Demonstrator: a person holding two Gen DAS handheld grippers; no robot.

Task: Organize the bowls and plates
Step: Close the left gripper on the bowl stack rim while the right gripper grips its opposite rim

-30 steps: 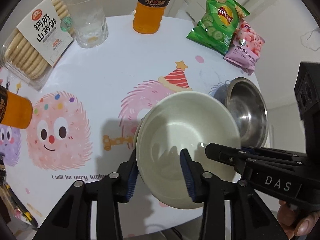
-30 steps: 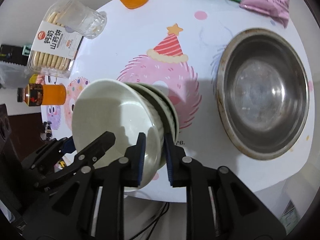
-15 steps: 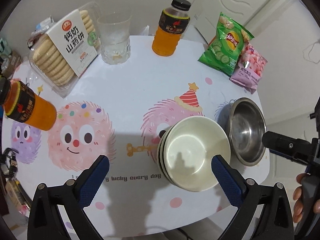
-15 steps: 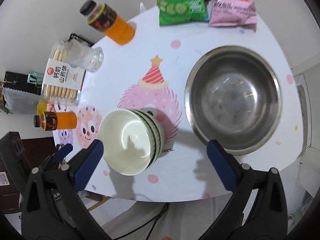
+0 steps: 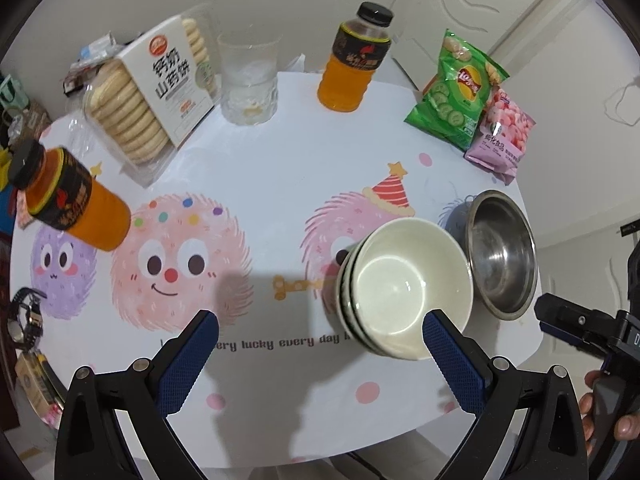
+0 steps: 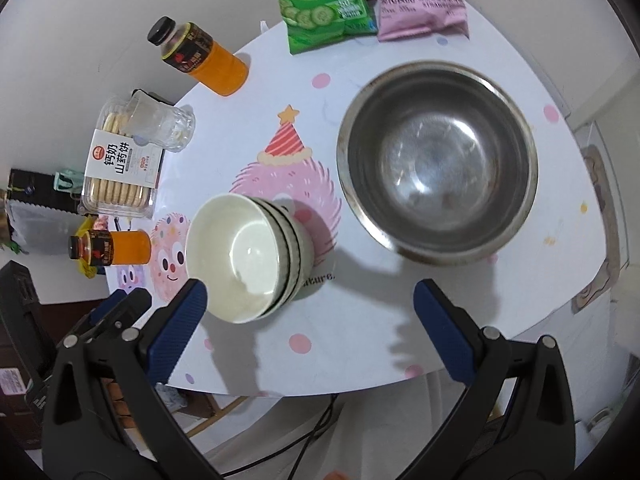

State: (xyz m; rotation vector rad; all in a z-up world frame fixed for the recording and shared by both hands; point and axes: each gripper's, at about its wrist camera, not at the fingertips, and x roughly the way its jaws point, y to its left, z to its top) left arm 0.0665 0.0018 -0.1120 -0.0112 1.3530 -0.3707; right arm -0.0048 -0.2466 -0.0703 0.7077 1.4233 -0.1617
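Both grippers empty w/ jaws wide apart; each has just been opening, nothing between the pads now. Left gripper hangs above the near table edge, pointing steeply down; the stack of white bowls sits on the table at lower right of centre in the left wrist view, its near rim just by the right-hand pad, so the stack lies fwd and to the right of that gripper's midline. In the right wrist view it's the reverse: right gripper has the stack at lower left of centre, nearest the left-hand pad, and the steel bowl up and right of centre, closer to that gripper's own line. Stack looks like three nested bowls, rims tilted toward the cameras by the fisheye; no long axis, round, so any rim point works. Steel bowl stands just beside the stack, apart, not touching as far as I can tell. Judgement: if the steel bowl is next, right gripper is better placed; left would have to cross over the stack. No plates in view.
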